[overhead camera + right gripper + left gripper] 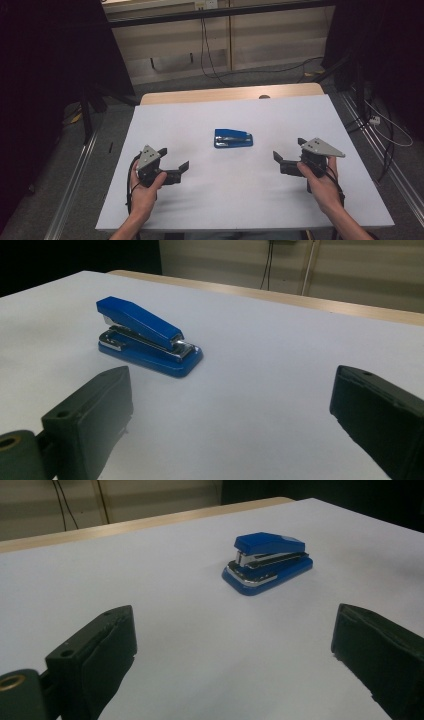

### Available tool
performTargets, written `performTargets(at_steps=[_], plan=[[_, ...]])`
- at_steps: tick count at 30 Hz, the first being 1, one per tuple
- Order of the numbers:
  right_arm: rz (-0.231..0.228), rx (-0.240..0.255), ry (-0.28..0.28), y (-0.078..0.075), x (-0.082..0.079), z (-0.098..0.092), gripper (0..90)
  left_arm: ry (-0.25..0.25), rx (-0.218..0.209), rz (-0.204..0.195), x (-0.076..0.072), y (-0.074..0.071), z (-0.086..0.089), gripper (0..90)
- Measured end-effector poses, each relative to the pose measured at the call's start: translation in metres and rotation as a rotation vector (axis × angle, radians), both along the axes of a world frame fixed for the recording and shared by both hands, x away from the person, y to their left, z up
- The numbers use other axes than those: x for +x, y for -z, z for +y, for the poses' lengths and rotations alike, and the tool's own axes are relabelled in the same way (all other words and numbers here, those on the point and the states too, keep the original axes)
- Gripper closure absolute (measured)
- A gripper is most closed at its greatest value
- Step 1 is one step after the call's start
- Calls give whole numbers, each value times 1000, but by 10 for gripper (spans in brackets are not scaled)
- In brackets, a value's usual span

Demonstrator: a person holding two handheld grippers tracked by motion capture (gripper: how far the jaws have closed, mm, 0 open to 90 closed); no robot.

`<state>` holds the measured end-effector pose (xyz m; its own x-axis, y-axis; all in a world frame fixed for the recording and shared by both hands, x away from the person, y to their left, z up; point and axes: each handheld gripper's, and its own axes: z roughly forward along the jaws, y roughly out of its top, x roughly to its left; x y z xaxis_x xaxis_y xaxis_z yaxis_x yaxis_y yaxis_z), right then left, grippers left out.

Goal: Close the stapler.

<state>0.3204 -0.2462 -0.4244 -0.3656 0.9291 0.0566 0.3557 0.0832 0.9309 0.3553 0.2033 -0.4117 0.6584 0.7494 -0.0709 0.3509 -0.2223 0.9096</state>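
Both grippers are released and hold nothing: our left gripper [174,159] and our right gripper [288,150] hover low above the white table [300,120], each with its jaws spread wide apart. Between them, a little farther from us, lies the blue stapler [233,138], flat on its base and closed, near the middle of the table. It is well apart from both grippers.

We judge that the step in hand is the approach to the stapler. In the left gripper view the stapler [266,561] sits ahead and to the right of centre; in the right gripper view it [147,335] sits ahead and to the left. To do this well, we should first turn one gripper until the stapler is centred between its jaws. Then we should come in low and close across the narrow sides of the body, not on the sloped top, because the smooth plastic could slip there. A slow closing keeps the stapler from sliding on the table.
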Motion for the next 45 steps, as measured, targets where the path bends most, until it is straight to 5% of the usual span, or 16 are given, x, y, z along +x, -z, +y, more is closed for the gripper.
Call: performTargets(at_steps=[17,29,34,36,39,45], plan=[[-4,-6,62,2,-24,-22,35,-93,31,-36,-24,-2,42,46],[-5,-9,96,5,-42,-32,26,-128,44,-11,-46,9,48,49],[-6,-20,92,6,-50,-31,23,-135,61,-33,-56,9,52,49],[-2,-11,95,6,-53,-31,22,-139,33,-32,-56,8,52,48],[-14,-5,105,9,-56,-33,18,-137,59,-25,-56,9,51,48],[-21,5,115,13,-54,-33,10,-130,47,-13,-55,9,50,48]])
